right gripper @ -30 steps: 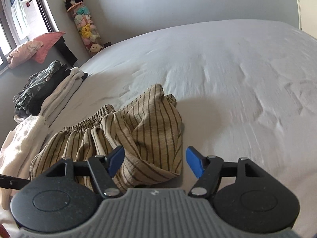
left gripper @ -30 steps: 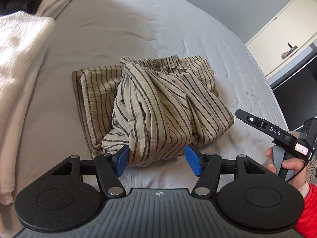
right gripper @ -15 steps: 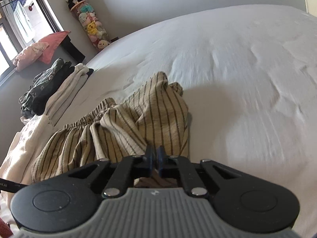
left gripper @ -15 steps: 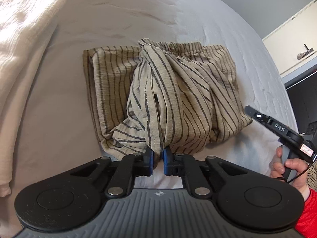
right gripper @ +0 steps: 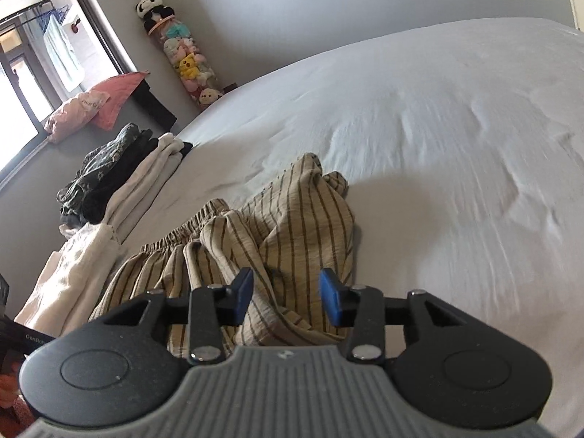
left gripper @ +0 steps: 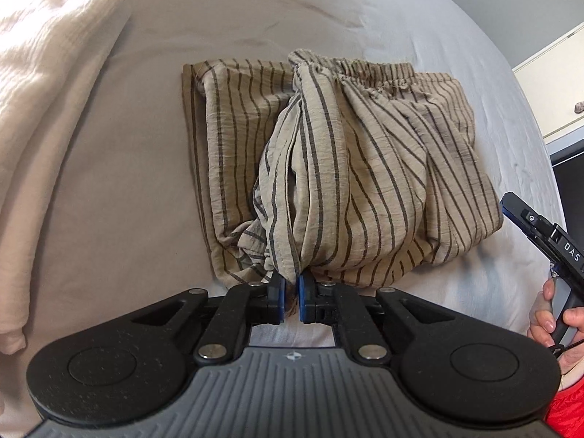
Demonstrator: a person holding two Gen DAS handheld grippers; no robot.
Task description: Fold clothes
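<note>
A: Where's the garment at rn?

B: Striped trousers (left gripper: 365, 168) w/ an elastic waistband, bunched in a rough block on the bed (left gripper: 255, 18), straight ahead of the left claw (left gripper: 291, 294). Near hem is in that claw: pads pinched together on a fold of the striped cloth, fabric rising from the tips.

A: And the right claw?

B: Right claw (right gripper: 286, 301) has its pads apart, nothing between them, sitting over the same trousers (right gripper: 303, 219); cloth lies just under and ahead of the tips.

A: So what step?

B: My read: mid-fold. Piece is partly doubled but lumpy, loose flap ridged up the middle. Can't say which fold of the sequence.

A: Next move needs?

B: Prob. the right claw needs a bite on the edge below it, level w/ the left's grip, so both ends travel together. Thin limp weave, so it'll sag and drag if only one side is carried.

A: Orientation?

B: From the left claw, waistband is at the far end, hem end nearest; the ridge of the loose flap runs away from the claw. Bundle itself lies wider across than deep.

A: Around it?

B: Cream textured cloth (left gripper: 47, 91) off to the left claw's left; folded dark and cream stack (right gripper: 120, 179) far left of the right claw. Person's hand (left gripper: 551, 317) grips the other handle.
</note>
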